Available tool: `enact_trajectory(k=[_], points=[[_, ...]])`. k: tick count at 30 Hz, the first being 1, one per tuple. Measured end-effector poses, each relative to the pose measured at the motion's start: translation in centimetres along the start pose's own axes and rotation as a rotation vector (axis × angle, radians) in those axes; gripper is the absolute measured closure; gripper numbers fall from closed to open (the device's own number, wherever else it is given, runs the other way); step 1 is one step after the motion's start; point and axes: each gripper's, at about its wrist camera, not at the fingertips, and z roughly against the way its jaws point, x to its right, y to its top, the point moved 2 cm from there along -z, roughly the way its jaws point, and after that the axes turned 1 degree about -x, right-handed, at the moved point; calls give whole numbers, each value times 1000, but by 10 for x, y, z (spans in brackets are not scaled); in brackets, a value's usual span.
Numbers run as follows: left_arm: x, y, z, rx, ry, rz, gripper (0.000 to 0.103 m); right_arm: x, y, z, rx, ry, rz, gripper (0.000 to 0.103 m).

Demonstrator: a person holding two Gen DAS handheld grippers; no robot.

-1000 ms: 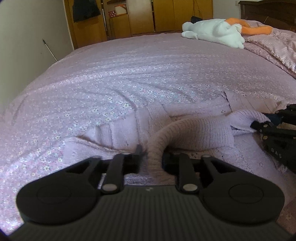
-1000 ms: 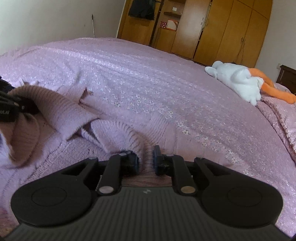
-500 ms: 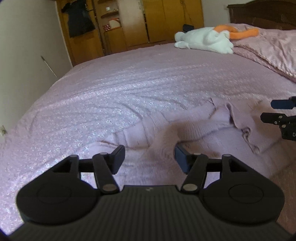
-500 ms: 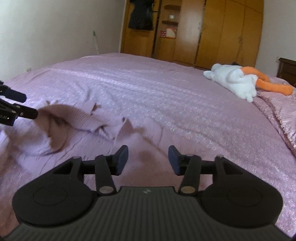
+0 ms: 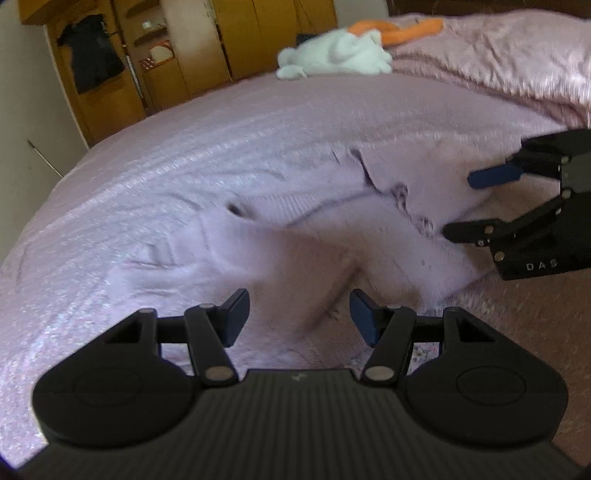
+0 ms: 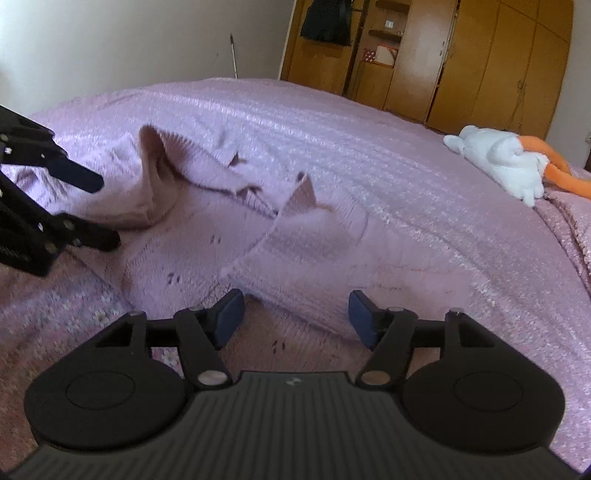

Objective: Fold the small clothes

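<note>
Bed point(image 6: 369, 122) under my view, pink floral cover, wide and wrinkled. White wall point(image 6: 129, 37) on the far left, thin rod point(image 6: 233, 55) leaning on it. Wooden wardrobe point(image 6: 491, 62) along the back, open shelves, dark garment point(image 6: 327, 18) hanging there. White-orange plush point(image 6: 498, 162) near a rumpled blanket point(image 5: 498, 62). Soft daylight.

A wide bed point(image 6: 369, 122) under a pale pink flowered bedspread point(image 5: 184, 173) carries everything. A lilac knitted garment point(image 6: 295, 258) lies rumpled on it, just ahead of the right gripper point(image 6: 295, 314) and the left gripper point(image 5: 297, 314). Far beyond both, a white and orange plush toy point(image 6: 498, 158) lies beside a bunched pink blanket point(image 5: 517, 62).
</note>
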Motion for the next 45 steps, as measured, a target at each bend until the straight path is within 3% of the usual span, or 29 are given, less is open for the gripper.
enact_trajectory(k=[5,6,7,8,9,11,12,15,19,25,29,34,37,42,45], points=[[-6,-6,-14,-9,6,42,40,10,-1,-3,33,-16,-77,28],[-8,-5,-14,-1,11,49,42,12,-1,-5,33,-8,-92,32],[-9,-4,-12,8,21,48,48,14,-2,-7,32,-2,-103,38],[-10,-3,-13,11,28,41,75,14,-2,-8,35,-1,-101,58],[-12,-2,-12,5,22,47,94,14,-2,-8,40,-16,-90,79],[-19,3,-10,12,14,79,94,14,1,-6,60,-40,-70,93],[-23,6,-7,27,22,83,94,16,4,-5,72,-52,-73,94],[-42,18,0,72,87,87,95,33,16,-2,109,-95,-97,94],[-93,31,-10,69,144,176,95,66,32,-9,123,-153,-173,94],[-152,33,-45,27,268,222,95,115,33,-46,46,-220,-325,94],[-172,26,-73,-39,283,248,92,131,28,-80,-65,-240,-392,94],[-178,17,-91,-75,283,260,90,134,27,-88,-74,-239,-408,92],[-179,14,-90,-73,298,257,80,136,27,-85,-61,-224,-413,89],[-186,16,-81,-78,293,292,63,141,24,-61,-15,-210,-458,47],[-188,15,-72,-91,317,260,59,139,21,-45,-3,-184,-472,44]])
